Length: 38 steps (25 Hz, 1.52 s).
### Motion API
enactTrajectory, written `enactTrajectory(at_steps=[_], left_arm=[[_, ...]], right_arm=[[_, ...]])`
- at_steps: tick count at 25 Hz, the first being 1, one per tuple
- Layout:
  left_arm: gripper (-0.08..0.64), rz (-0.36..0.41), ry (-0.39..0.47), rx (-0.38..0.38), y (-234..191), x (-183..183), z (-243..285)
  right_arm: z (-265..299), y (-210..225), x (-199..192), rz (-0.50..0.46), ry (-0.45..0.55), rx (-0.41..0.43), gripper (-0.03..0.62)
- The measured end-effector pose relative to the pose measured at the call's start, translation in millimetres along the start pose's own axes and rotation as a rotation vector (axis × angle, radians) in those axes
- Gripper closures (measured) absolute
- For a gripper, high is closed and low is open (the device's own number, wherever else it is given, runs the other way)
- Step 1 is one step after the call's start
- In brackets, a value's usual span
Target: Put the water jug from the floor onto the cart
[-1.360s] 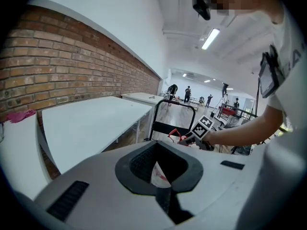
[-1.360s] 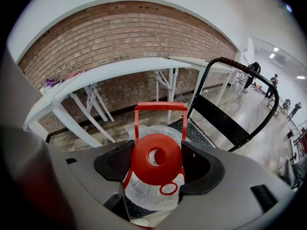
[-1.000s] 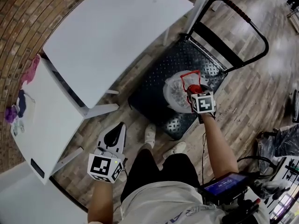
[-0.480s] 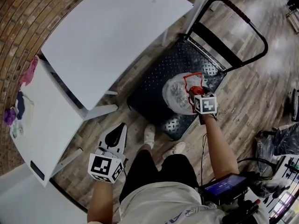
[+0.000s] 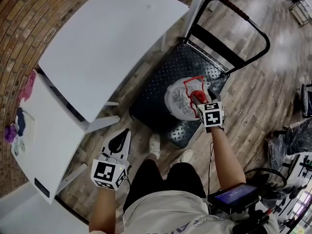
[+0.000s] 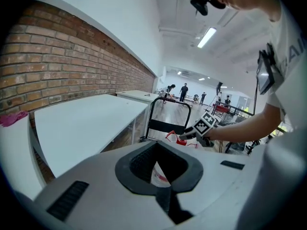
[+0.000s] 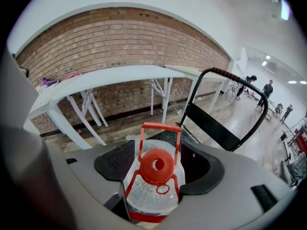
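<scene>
The water jug (image 5: 179, 100), clear plastic with a red cap and red carry handle, is over the near right part of the black cart's deck (image 5: 158, 84). My right gripper (image 5: 198, 98) is at the jug's top, shut on it at the red handle. In the right gripper view the cap and handle (image 7: 156, 164) fill the space between the two fingers of that gripper (image 7: 156, 171). My left gripper (image 5: 126, 134) hangs shut and holds nothing, low at the left over the floor. In the left gripper view this gripper (image 6: 158, 169) points toward the cart (image 6: 169, 113).
Two white tables (image 5: 109, 40) (image 5: 46, 130) stand left of the cart, in front of a brick wall (image 5: 19, 28). The cart's push bar (image 5: 243, 18) rises at its far end. The person's feet (image 5: 156, 143) stand just before the deck. A black bag (image 5: 297, 143) lies at the right.
The right gripper and the jug's top have shifted slightly toward me over the deck. The left gripper has stayed where it was.
</scene>
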State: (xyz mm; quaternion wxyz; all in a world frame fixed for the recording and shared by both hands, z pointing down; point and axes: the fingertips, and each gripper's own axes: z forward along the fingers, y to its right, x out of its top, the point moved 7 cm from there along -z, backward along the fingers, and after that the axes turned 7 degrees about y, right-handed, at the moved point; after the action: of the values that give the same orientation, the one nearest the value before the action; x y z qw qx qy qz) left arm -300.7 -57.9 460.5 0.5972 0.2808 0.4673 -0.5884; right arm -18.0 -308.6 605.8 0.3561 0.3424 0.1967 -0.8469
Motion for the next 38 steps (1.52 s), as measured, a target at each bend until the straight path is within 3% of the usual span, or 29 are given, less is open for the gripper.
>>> enactTrajectory(at_steps=[8,18,24,29,38], left_arm=[[0.558,0.058,0.051,-0.114,-0.7,30.8,23.9],[0.558,0.131,0.110,-0.329,38.9,73.0,49.0],[0.558,0.167,0.160,-0.396,75.4,101.6,38.3],[0.559,0.191,0.221,-0.421,109.5,115.9,21.6],[0.558,0.212,0.245,-0.451,170.7,105.7,-20.7]], right_arm=[[-94.5,-16.5,51.4,0.029,0.225,-0.030,0.296],[-220.5,-17.1,70.6,0.090,0.410,-0.219,0.426],[-275.4,-17.5,55.0,0.114,0.467,-0.332,0.550],[-315.9,-16.6,30.7,0.155,0.505,-0.380,0.580],[-412.8,-18.8,-6.6,0.194,0.581,-0.453,0.588]])
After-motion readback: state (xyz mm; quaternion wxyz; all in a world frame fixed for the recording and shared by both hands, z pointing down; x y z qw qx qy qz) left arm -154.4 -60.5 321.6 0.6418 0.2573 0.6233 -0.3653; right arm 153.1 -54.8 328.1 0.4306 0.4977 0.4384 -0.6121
